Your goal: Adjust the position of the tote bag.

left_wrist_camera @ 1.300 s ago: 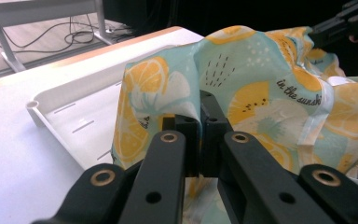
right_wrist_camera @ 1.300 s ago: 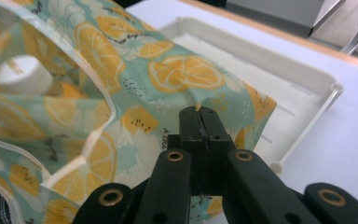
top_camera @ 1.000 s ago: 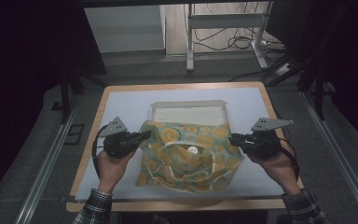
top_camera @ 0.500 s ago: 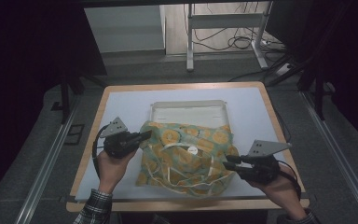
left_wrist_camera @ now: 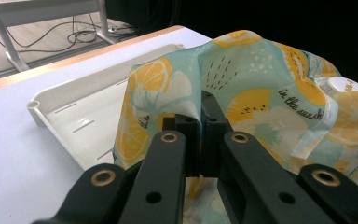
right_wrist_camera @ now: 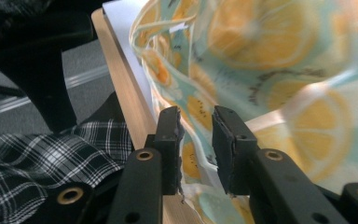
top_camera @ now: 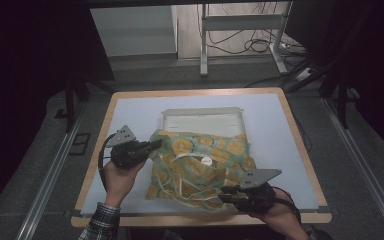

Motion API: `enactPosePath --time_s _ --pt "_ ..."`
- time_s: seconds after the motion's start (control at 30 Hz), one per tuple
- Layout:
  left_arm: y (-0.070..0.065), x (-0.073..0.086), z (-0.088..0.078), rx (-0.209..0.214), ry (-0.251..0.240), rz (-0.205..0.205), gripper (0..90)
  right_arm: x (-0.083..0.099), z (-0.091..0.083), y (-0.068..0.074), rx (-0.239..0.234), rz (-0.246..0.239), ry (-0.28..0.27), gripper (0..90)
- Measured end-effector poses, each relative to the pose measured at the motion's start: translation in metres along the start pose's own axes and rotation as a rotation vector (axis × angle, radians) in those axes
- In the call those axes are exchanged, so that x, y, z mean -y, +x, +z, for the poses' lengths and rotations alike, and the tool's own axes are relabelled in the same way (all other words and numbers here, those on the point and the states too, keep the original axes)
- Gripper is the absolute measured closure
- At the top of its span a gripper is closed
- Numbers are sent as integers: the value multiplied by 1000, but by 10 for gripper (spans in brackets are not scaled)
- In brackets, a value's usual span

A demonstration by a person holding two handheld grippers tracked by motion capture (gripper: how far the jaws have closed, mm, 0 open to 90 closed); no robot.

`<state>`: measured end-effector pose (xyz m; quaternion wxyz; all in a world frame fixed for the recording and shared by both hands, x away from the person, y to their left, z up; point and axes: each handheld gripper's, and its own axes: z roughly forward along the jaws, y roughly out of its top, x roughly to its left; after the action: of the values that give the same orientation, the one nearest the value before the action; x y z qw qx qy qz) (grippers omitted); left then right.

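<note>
The left gripper (top_camera: 152,146) pinches the lemon cloth (top_camera: 200,165) tight & the right gripper (right_wrist_camera: 196,140), jaws just opening, sits w/ cloth in its gap.

A crumpled cloth bag (top_camera: 200,167) of pale teal fabric printed with orange slices and white blossoms lies heaped on the tabletop, nearer its front edge than its back. Its far side overlaps the front rim of a shallow white tray. Cream drawstring cords loop loosely over its middle, beside a small round white tag. Black script on one fold reads "in the sunshi", the rest hidden.
</note>
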<state>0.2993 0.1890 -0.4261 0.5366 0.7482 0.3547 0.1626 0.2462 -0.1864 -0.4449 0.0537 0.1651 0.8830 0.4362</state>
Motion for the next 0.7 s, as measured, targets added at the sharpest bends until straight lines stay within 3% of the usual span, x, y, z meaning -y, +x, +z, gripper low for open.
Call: enactPosePath --time_s 0.2,0.23,0.27,0.33,0.37,0.4,0.43,0.53,0.7 --pt "1 0 1 1 2 -2 889 2 18 4 -12 -44 31 662" --pt "1 0 1 1 2 -2 889 3 22 6 12 -74 44 677" --pt "1 0 1 1 2 -2 888 3 22 6 12 -74 44 677" --pt "1 1 1 1 1 -3 888 4 26 9 50 -115 64 734" --pt "1 1 1 2 3 -3 889 5 28 10 77 -137 77 813" --pt "1 1 1 2 3 -3 888 5 28 10 77 -137 77 813" --pt "1 1 2 2 3 -3 888 6 29 10 88 -136 88 890" --pt "1 1 1 1 4 -2 888 6 28 8 83 -118 92 892" --pt "3 2 2 10 11 -10 884 0 17 6 74 -92 53 892"
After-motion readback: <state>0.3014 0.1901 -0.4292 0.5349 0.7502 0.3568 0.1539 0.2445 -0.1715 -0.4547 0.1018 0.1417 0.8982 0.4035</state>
